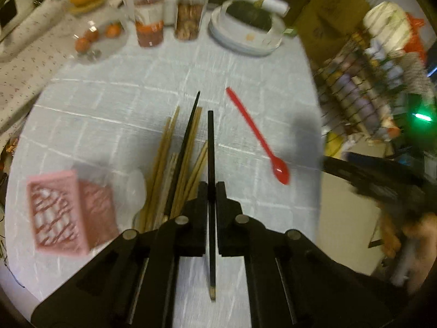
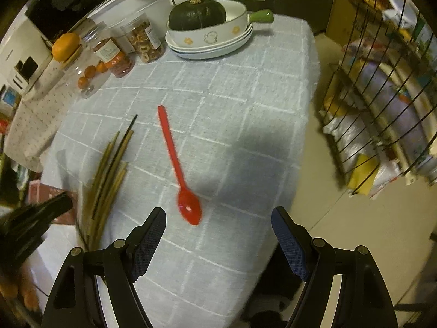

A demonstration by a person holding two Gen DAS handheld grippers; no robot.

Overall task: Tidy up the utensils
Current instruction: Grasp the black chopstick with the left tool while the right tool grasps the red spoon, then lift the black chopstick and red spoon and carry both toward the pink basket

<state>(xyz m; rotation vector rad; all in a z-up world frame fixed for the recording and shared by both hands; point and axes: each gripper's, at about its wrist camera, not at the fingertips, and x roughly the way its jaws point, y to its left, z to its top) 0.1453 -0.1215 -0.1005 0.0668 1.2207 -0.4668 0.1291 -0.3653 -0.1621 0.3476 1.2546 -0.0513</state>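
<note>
Black chopstick point(image 1: 210, 164) clamped between the jaws of the left gripper point(image 1: 211, 191): jaws closed down to the stick's width, stick running straight ahead beyond the fingertips and back under the mount, pale butt end showing behind. Slim, square-ish, matte; one end tapers.

Just left of those jaws stands a clear cup point(image 1: 140, 218) holding a fan of wooden chopsticks point(image 1: 164, 158) plus one more black chopstick leaning among them. Judgement: most sticks are already collected, and the held one looks close to being dropped in with its mate. Cup rim itself is partly hidden by the fingers.

Red plastic spoon point(image 2: 177, 164) lies flat on the blue checked tablecloth point(image 2: 232, 95), bowl end nearest and slightly left of centre between the right gripper's point(image 2: 218, 227) jaws, handle pointing away. Glossy, one-piece, long thin handle. Right jaws stand wide apart, nothing between the blue pads point(image 2: 289, 248). Judgement: the spoon is the item left loose; nothing else loose shows on the cloth.

Further left of the left jaws: a pink slotted basket point(image 1: 68, 213), blurred. Far ahead of both jaws: snack jars point(image 2: 142, 41), oranges, stacked plates point(image 2: 207, 49) with a pan and dark green squash point(image 2: 196, 13).
</note>
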